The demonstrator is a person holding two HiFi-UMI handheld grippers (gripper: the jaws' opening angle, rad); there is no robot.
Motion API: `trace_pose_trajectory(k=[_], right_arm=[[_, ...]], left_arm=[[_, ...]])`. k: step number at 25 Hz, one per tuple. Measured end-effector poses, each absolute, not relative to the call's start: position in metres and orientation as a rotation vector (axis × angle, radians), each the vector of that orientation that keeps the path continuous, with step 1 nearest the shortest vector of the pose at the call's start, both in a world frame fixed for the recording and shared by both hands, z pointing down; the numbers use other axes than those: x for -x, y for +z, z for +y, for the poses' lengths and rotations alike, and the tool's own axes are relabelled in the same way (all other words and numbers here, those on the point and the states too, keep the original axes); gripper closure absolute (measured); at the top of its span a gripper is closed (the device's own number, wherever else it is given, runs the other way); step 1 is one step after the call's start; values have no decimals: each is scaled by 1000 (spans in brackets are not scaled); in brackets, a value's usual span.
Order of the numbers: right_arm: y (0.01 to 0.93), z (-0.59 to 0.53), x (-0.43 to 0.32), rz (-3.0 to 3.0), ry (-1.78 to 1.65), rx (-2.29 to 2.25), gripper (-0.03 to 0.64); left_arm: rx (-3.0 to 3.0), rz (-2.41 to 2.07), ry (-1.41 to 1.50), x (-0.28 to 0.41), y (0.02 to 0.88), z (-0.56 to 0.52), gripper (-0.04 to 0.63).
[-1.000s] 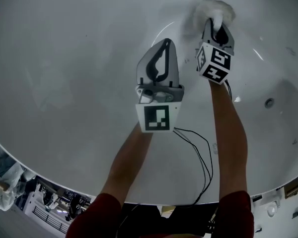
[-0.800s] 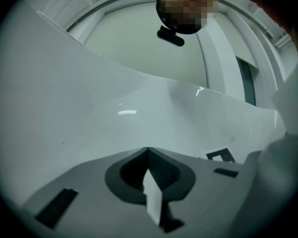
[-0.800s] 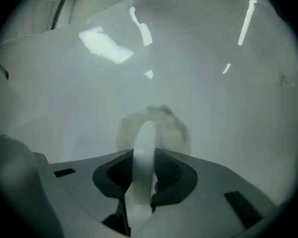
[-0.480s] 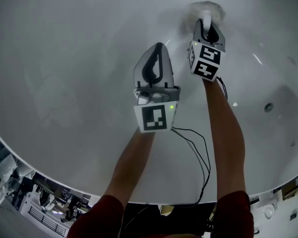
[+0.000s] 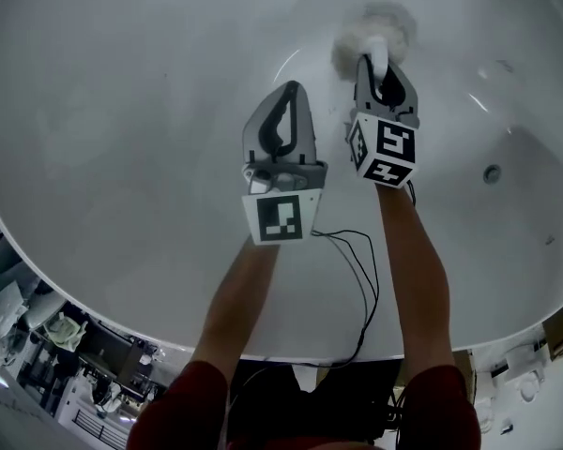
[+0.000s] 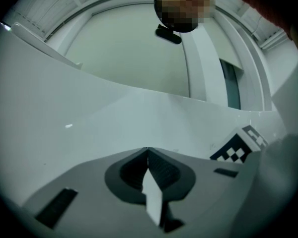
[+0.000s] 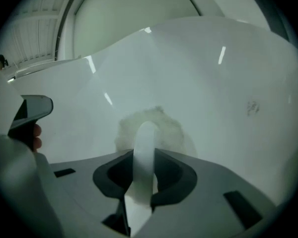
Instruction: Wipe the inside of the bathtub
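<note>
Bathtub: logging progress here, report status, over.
Right gripper shut on handle of fluffy white pad, pad against bathtub wall. Left gripper shut, empty, alongside. Nothing in the pad's path; drain off right.

Bathtub interior, mid-clean: we look down into a white, glossy bathtub [image 5: 103, 92] whose smooth inner wall curves up to a rounded rim along the near edge, with a small round fitting [image 5: 492, 172] set low on the right side. A fluffy white wiping pad [image 5: 380, 28] is pressed against the far wall. Its smooth white handle [image 7: 145, 133] arches back from the pad and sits pinched between the jaws of our right gripper [image 7: 145, 156].
</note>
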State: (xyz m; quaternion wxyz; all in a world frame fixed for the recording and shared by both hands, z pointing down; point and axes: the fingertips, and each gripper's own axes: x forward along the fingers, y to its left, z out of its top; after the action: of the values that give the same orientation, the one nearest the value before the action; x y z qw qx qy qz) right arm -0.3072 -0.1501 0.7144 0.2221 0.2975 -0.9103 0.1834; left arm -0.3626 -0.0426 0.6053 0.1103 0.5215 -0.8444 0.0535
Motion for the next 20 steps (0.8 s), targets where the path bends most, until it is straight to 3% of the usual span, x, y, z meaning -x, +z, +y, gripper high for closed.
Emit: trace_pose_trajectory(k=[20], right_arm=[[568,-245,-79,-2442,332,-1476,520]], left_arm=[[-2037,-2217,77,44,525,-206,579]])
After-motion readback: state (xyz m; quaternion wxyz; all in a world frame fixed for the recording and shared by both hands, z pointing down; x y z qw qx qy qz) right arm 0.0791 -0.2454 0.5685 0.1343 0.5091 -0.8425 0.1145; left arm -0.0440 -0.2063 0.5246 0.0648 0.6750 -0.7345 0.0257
